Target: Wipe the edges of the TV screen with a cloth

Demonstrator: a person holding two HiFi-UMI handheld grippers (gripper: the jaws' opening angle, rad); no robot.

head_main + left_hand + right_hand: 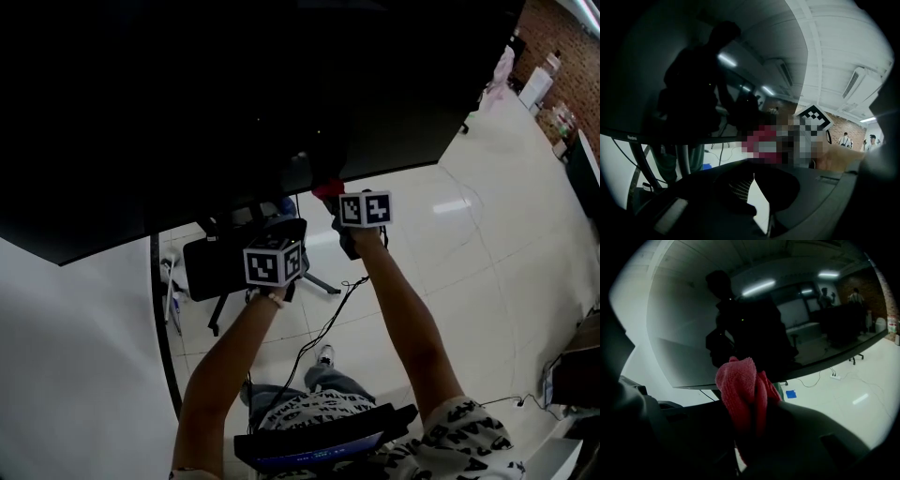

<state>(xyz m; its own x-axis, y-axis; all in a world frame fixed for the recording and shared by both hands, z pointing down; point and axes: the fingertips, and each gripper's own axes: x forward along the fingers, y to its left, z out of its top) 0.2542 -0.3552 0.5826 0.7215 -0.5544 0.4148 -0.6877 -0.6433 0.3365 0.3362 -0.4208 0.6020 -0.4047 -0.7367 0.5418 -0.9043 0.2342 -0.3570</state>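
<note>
The big black TV screen [234,94] fills the top of the head view and slants down to the left. My right gripper [330,202] is shut on a red cloth [327,189], which rests against the screen's lower edge. In the right gripper view the cloth [740,385] bunches up between the jaws of that gripper [747,427], just under the glossy screen [740,324]. My left gripper [281,230] hangs a little lower and to the left, below the same edge. Its jaws [753,176] meet at the tips with nothing between them; the screen [670,84] looms above.
The TV's black stand [211,267] and a curved pole [164,328] rise from the white tiled floor below. A black cable [328,319] trails across the tiles. A blue item [791,393] and a power strip [834,376] lie on the floor. People [844,139] stand far off.
</note>
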